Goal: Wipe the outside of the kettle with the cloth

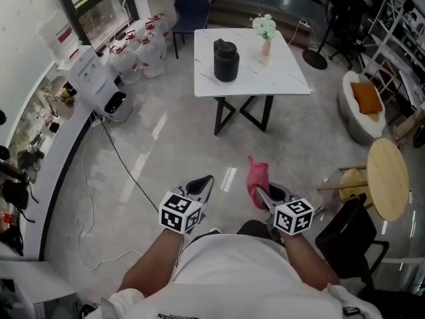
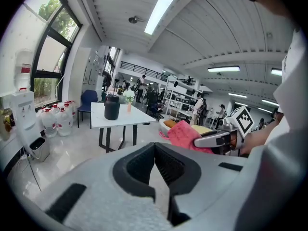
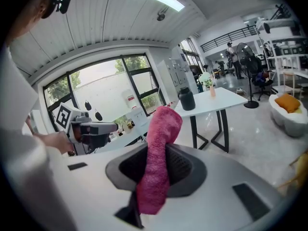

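A: Two questions: what am I gripping, and where's the kettle?
B: Nearest you, your left tongs are clenched on nothing. Beside them your right tongs are clamped on the pink cloth, which stands up out of them.
A: And farther off?
B: Across the floor, well apart from you, the black kettle stands upright on the white counter, a vase of flowers near it

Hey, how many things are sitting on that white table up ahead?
2. The black kettle stands on the white table, left of middle; a small vase of flowers stands to its right, nearer the far edge. Nothing else shows there.
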Demonstrator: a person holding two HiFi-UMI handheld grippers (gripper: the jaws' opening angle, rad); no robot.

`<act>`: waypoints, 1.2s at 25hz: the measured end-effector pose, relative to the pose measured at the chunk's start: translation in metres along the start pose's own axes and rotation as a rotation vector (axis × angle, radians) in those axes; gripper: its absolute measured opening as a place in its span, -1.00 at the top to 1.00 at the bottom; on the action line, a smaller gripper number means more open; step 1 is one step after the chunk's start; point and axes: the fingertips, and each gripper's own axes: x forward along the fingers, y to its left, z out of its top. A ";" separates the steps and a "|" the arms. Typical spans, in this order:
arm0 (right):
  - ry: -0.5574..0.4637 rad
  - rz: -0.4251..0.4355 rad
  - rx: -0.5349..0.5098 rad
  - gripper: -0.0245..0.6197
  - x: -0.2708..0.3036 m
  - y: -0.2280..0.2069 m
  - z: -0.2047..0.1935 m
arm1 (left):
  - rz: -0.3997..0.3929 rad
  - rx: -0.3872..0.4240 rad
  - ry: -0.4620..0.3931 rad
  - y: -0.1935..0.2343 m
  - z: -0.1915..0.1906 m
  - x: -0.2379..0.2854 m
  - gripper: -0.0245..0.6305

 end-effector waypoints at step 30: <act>0.037 0.108 -0.053 0.61 0.190 -0.152 0.174 | 0.077 -0.016 -0.006 0.152 0.133 0.190 0.92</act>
